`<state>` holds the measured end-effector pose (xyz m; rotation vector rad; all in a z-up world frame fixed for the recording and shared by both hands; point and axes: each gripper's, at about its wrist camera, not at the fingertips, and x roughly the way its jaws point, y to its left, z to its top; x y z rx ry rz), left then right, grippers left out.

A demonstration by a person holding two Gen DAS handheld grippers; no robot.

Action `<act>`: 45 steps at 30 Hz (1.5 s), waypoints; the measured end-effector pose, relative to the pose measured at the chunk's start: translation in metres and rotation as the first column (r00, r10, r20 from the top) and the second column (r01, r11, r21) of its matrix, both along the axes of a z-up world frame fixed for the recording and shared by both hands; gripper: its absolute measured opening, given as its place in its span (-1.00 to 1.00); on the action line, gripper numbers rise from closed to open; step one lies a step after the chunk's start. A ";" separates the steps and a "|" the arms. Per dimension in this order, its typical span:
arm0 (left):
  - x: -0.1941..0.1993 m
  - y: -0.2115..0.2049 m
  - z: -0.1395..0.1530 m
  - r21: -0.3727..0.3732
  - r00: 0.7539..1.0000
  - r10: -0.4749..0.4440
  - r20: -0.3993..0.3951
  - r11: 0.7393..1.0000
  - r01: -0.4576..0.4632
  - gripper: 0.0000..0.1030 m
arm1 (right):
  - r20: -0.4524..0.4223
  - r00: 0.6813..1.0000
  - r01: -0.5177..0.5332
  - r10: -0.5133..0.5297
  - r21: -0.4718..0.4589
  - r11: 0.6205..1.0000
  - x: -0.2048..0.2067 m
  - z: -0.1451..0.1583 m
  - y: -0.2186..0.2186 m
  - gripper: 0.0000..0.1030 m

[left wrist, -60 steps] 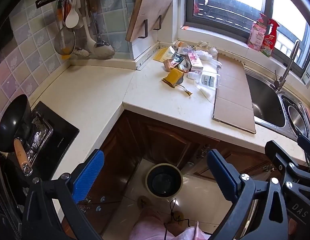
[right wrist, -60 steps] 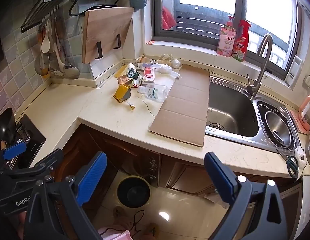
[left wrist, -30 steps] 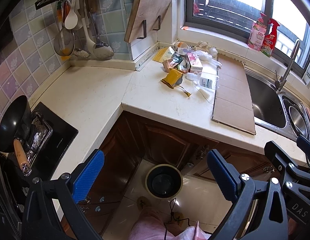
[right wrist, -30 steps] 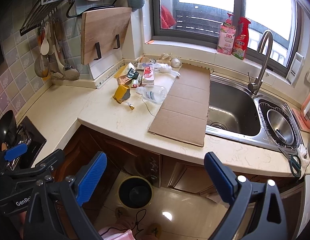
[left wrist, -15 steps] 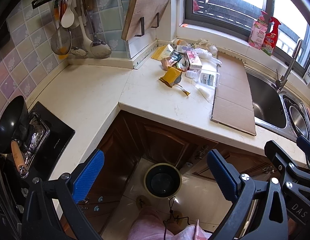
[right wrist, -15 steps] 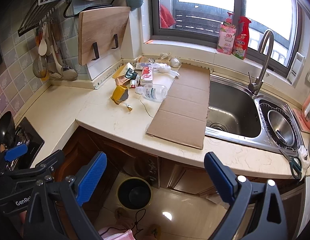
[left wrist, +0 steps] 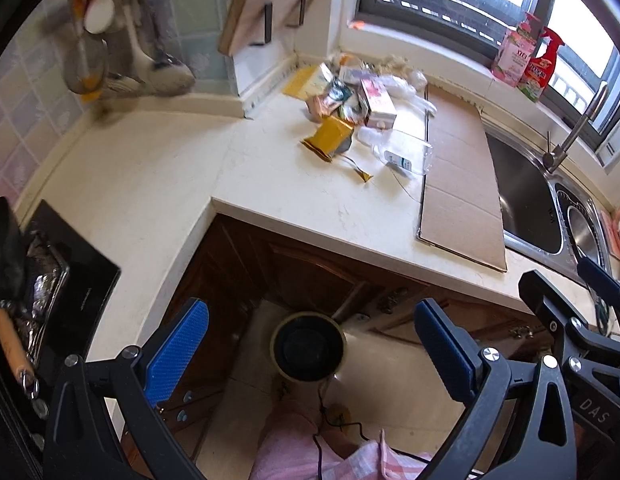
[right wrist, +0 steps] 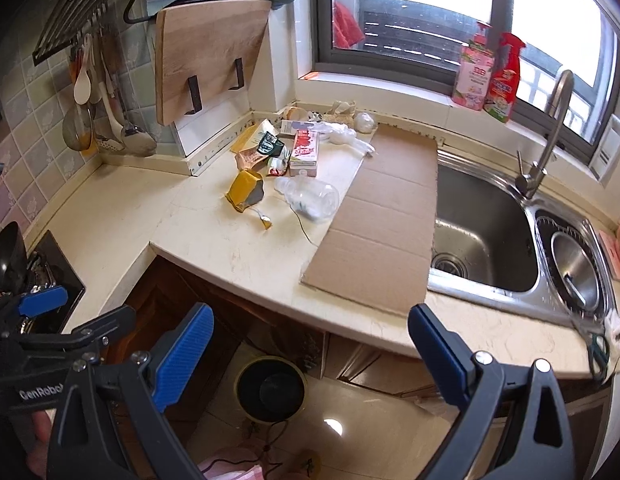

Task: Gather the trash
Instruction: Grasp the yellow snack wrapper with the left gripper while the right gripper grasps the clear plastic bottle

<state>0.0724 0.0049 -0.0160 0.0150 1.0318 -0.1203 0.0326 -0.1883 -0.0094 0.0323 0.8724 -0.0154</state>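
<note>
A pile of trash lies at the back of the cream counter: a yellow pouch (left wrist: 330, 136) (right wrist: 244, 191), a clear plastic bottle (left wrist: 402, 152) (right wrist: 310, 198), a red and white carton (left wrist: 377, 102) (right wrist: 304, 152), wrappers and white plastic. A flat cardboard sheet (left wrist: 458, 184) (right wrist: 384, 220) lies beside the sink. A round bin (left wrist: 307, 346) (right wrist: 271, 389) stands on the floor below the counter. My left gripper (left wrist: 310, 352) and my right gripper (right wrist: 310, 348) are both open and empty, held in front of the counter above the bin.
A steel sink (right wrist: 482, 232) with a tap (right wrist: 544, 148) is on the right. A stove with a black pan (left wrist: 5, 240) is on the left. A cutting board (right wrist: 205, 60) and utensils (right wrist: 101, 112) hang on the wall. Two bottles (right wrist: 490, 72) stand on the sill. Scissors (right wrist: 598, 348) lie near the counter's edge.
Both grippers have moved forward and a little left toward the counter, so the trash pile looks nearer. Both stay open and empty. Nothing on the counter has moved.
</note>
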 end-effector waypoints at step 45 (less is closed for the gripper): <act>0.296 -0.073 -0.142 0.002 0.915 -0.321 -0.244 0.943 0.332 -0.14 | -0.392 0.872 -0.381 0.292 -0.171 0.909 0.301 -0.137 -0.001 0.28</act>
